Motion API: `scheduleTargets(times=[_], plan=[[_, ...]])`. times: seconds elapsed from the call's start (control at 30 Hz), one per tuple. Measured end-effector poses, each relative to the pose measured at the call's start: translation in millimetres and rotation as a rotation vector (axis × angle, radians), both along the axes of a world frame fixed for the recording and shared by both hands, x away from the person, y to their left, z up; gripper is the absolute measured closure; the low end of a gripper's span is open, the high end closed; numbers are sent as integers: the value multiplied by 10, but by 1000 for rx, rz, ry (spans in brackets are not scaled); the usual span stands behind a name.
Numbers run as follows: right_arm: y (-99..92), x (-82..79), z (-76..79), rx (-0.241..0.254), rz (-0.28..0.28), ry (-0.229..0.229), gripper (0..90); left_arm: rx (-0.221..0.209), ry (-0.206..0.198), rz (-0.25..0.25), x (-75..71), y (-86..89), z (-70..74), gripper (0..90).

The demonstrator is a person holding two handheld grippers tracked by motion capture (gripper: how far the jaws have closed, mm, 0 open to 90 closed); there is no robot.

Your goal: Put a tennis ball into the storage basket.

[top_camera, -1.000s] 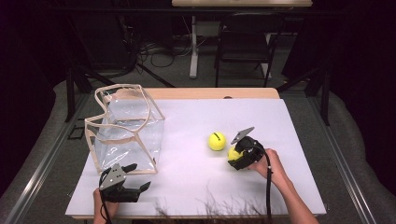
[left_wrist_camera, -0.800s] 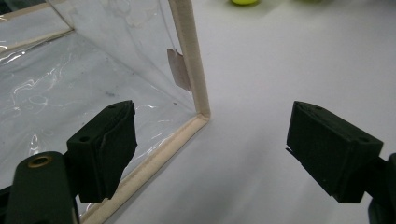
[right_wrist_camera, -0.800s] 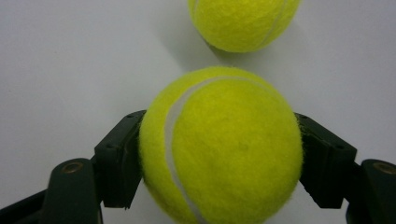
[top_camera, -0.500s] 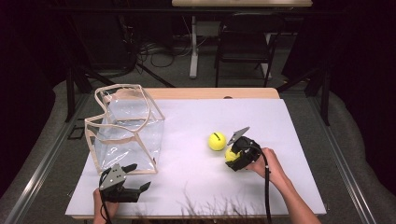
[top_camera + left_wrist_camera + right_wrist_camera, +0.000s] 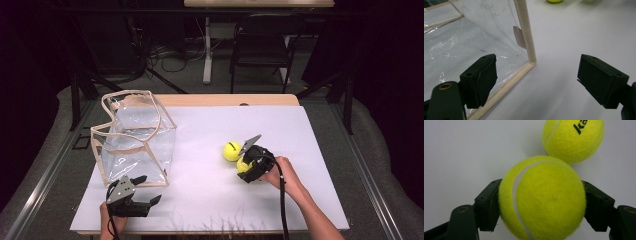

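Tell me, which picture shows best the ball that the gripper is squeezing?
The right gripper view: the held ball is big and close there, pinched between both black jaws. In the high view it is a small yellow patch, mostly hidden under the right gripper.

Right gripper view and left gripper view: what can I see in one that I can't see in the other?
Right gripper view alone: the right claw shut on a tennis ball, with black lettering on the second ball just beyond it. Left gripper view alone: the left claw, open, beside the corner of a clear bag with beige trim. Both: the white tabletop and a yellow ball farther off.
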State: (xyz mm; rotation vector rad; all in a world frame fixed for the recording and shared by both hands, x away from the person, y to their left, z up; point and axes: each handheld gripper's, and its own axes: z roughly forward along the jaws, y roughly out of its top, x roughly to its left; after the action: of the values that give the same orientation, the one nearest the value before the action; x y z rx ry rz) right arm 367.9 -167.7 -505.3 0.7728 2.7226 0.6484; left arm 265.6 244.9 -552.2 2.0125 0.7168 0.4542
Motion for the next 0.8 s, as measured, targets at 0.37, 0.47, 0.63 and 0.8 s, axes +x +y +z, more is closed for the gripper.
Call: scheduleTargets(times=[0.37, 0.47, 0.63, 0.8], plan=[[73, 18, 14, -4, 24, 1, 259, -4, 1, -1, -1, -4, -3, 159], [107, 14, 17, -6, 27, 7, 259, -1, -2, 0, -2, -2, -1, 159], [164, 14, 12, -11, 44, 11, 259, -2, 1, 1, -2, -4, -2, 159], [207, 25, 23, -13, 59, 8, 259, -3, -1, 0, -1, -2, -2, 159]])
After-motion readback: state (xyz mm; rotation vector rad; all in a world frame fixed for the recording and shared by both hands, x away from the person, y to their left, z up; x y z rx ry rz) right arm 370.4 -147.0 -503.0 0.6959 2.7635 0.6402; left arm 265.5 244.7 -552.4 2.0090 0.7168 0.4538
